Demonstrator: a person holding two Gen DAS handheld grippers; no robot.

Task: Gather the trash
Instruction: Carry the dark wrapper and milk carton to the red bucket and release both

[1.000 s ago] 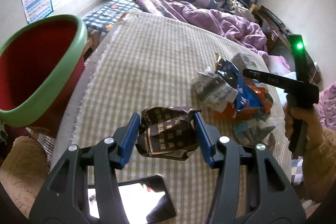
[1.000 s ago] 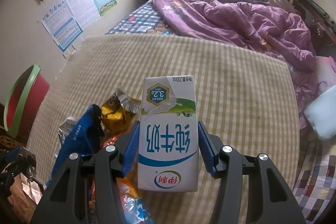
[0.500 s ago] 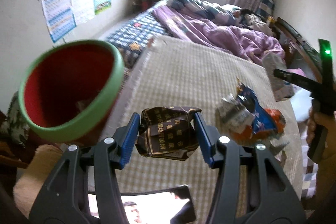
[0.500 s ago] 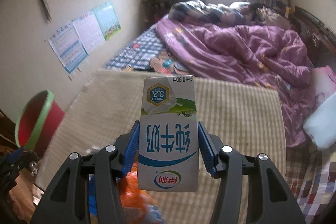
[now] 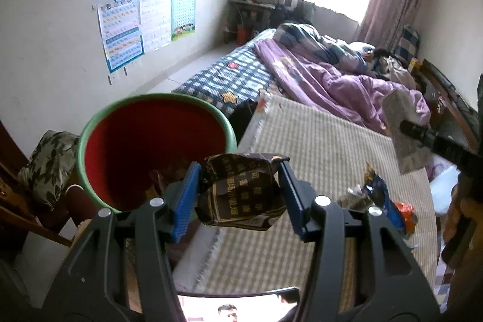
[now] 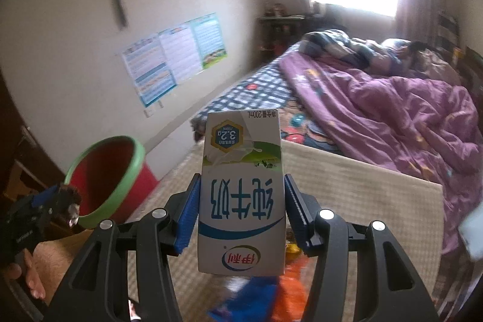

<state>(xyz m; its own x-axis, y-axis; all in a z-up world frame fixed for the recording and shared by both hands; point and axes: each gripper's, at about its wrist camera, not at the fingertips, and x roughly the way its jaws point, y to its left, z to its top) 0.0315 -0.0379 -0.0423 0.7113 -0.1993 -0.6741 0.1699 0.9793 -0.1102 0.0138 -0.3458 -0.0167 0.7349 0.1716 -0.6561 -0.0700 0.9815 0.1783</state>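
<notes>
Crumpled brown wrapper is pinched between the blue pads of my left hand-held gripper, up in the air just past the green rim of the red bin, which sits at about 10 o'clock from it. My right hand-held gripper is clamped on a white milk carton, upside down, with the bin off at 9 o'clock. More wrappers lie on the checked mat at 3 o'clock from the left one.
</notes>
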